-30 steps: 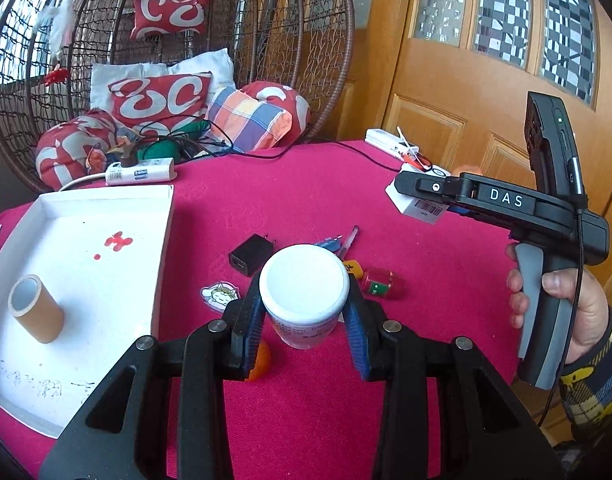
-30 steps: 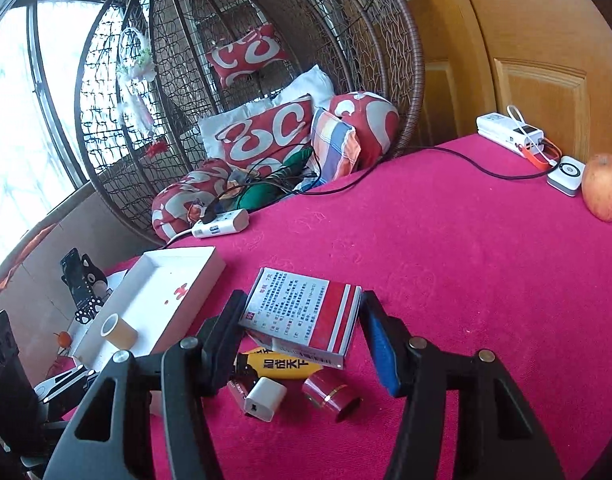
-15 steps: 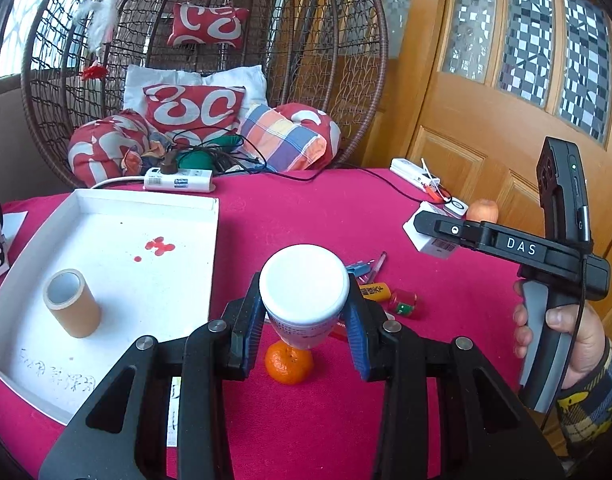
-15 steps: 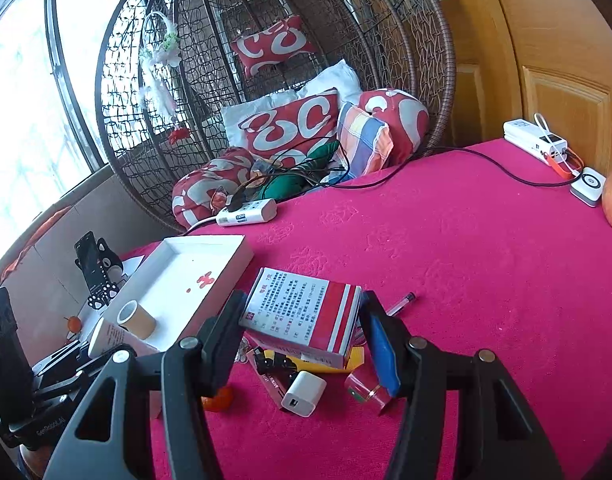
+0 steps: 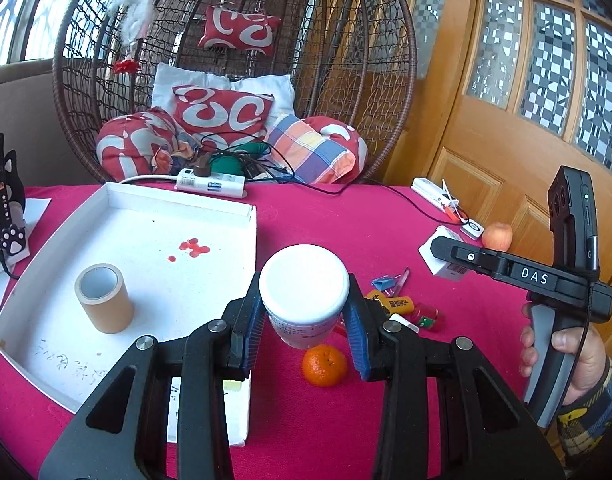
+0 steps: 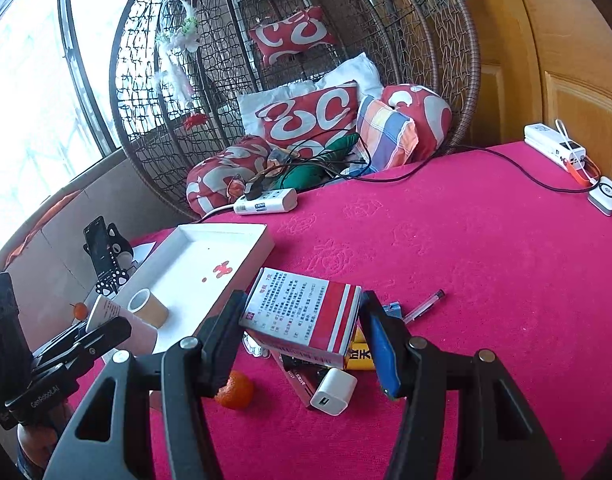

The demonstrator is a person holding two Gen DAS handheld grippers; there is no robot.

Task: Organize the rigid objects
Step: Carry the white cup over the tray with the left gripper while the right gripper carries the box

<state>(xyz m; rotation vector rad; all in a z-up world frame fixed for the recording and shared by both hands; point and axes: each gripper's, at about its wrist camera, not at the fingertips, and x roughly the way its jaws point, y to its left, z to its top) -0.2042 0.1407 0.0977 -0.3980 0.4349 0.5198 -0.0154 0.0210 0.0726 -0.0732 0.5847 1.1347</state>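
Observation:
My left gripper [image 5: 304,340] is shut on a white plastic bottle [image 5: 304,288] with a white cap, held above the red tablecloth just right of the white tray [image 5: 210,208]. A brown tape roll [image 5: 104,298] stands in the tray. My right gripper [image 6: 302,340] is shut on a red and white box [image 6: 302,314], held above a pile of small items. In the left wrist view the right gripper [image 5: 437,256] holds the box [image 5: 445,266] at the right. In the right wrist view the left gripper [image 6: 82,340] with the bottle [image 6: 118,322] is at the lower left.
On the cloth lie a mandarin [image 5: 323,365], a white charger [image 6: 333,391], a yellow tube [image 5: 393,303], a small red item [image 5: 425,316], a pen [image 6: 423,306] and a blue clip [image 5: 381,281]. An apple [image 5: 497,236], power strips [image 5: 210,184] and cables sit at the far edges.
My left gripper has lifted and pulled back toward the tray with the bottle. My right gripper with the box has also swung toward the tray.

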